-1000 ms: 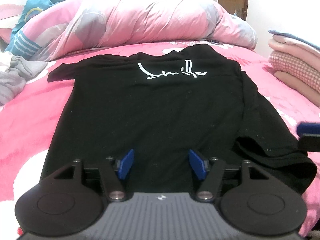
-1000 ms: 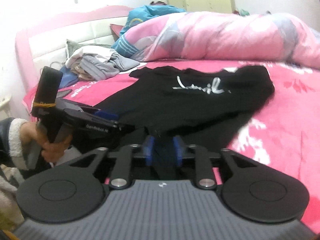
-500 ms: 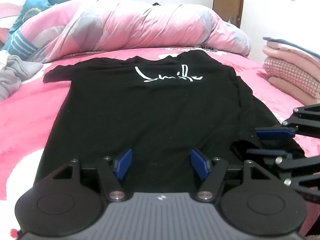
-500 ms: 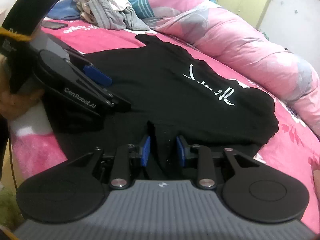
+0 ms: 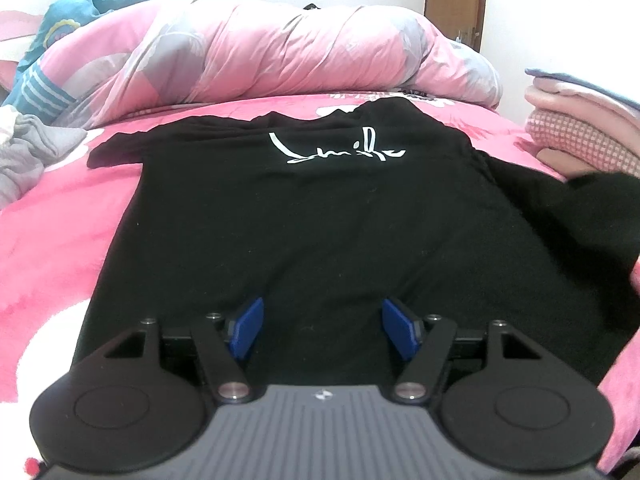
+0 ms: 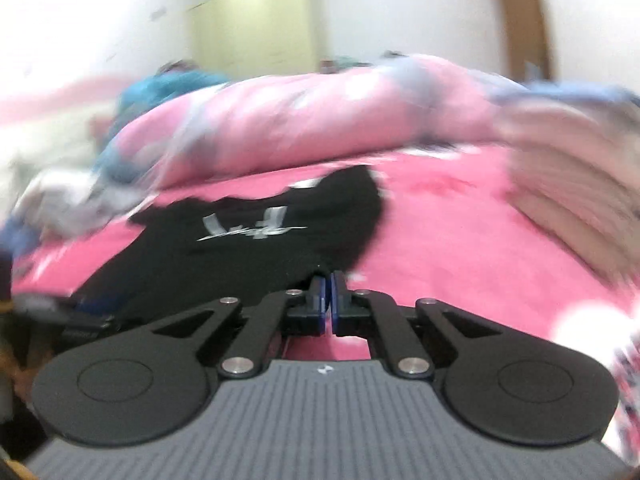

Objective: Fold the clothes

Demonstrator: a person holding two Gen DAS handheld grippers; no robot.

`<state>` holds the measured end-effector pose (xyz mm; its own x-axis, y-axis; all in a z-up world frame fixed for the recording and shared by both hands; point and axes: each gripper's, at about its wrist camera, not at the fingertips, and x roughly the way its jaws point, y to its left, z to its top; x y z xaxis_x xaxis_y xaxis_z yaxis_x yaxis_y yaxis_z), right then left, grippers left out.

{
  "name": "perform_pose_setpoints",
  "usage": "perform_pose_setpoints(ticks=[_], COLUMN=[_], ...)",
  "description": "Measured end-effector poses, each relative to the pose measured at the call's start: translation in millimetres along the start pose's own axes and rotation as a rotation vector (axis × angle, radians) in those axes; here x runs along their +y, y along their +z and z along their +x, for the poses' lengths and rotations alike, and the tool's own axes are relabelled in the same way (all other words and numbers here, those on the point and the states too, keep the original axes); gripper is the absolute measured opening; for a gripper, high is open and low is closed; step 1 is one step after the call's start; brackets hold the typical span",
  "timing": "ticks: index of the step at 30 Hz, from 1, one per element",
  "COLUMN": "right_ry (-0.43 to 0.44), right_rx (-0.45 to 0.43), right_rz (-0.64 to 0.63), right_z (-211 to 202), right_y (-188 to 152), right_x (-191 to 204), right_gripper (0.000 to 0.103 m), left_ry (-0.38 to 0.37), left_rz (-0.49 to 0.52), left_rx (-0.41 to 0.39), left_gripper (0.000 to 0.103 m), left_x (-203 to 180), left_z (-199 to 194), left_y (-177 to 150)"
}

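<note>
A black T-shirt (image 5: 304,216) with white script lies spread on the pink bed sheet (image 5: 48,240), collar at the far end. My left gripper (image 5: 324,328) hovers open over the near hem, blue pads wide apart with nothing between them. The shirt's right side (image 5: 580,216) is raised in a fold at the edge of the left wrist view. The right wrist view is blurred by motion. There my right gripper (image 6: 329,294) is shut, its tips pinching the edge of the black T-shirt (image 6: 256,256).
A rolled pink and grey quilt (image 5: 280,48) lies across the far side of the bed. A stack of folded pink bedding (image 5: 588,136) sits at the right. Loose grey clothes (image 5: 24,152) lie at the left. A wardrobe (image 6: 256,28) stands behind.
My right gripper has shut further on the shirt's edge and swung away fast, lifting the shirt's right side; it has left the left wrist view. The left gripper stays open over the hem.
</note>
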<state>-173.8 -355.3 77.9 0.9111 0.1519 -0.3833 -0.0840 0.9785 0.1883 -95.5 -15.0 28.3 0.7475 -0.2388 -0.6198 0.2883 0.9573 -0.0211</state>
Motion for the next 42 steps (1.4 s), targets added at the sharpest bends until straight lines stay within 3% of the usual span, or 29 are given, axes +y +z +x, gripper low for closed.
perform_pose_setpoints(ticks=[4, 11, 17, 20, 23, 28, 31, 32, 34, 38, 42], right_ry=[-0.079, -0.054, -0.105, -0.152, -0.142, -0.034, 0.006, 0.015, 0.034, 0.061, 0.080], right_rx=[0.059, 0.020, 0.104, 0.096, 0.124, 0.133, 0.152, 0.161, 0.176, 0.213, 0.270], right_rz=[0.169, 0.300, 0.400, 0.375, 0.337, 0.248, 0.238, 0.241, 0.247, 0.222, 0.268], right_z=[-2, -18, -11, -17, -18, -20, -13, -9, -1, 10, 22], right_y=[-33, -39, -51, -52, -53, -41, -35, -33, -29, -22, -21], right_x=[-41, -61, -87, -88, -90, -76, -71, -71, -70, -69, -76], right_gripper=[0.001, 0.000, 0.000, 0.000, 0.000, 0.003, 0.018, 0.027, 0.032, 0.044, 0.044], left_ry=[0.014, 0.047, 0.055, 0.061, 0.078, 0.129, 0.177, 0.190, 0.200, 0.154, 0.063], left_rz=[0.018, 0.059, 0.071, 0.065, 0.043, -0.012, -0.062, -0.078, -0.112, -0.190, -0.250], left_rx=[0.009, 0.037, 0.043, 0.051, 0.050, 0.017, 0.008, 0.009, 0.014, 0.026, 0.049], left_gripper=[0.068, 0.070, 0.070, 0.070, 0.069, 0.069, 0.070, 0.070, 0.069, 0.069, 0.069], left_x=[-4, -6, -6, -3, 9, 40, 65, 73, 88, 112, 120], left_z=[0, -2, -4, -8, -21, -54, -73, -79, -90, -103, -100], left_y=[1, 6, 6, 8, 10, 9, 5, 3, -2, -15, -23])
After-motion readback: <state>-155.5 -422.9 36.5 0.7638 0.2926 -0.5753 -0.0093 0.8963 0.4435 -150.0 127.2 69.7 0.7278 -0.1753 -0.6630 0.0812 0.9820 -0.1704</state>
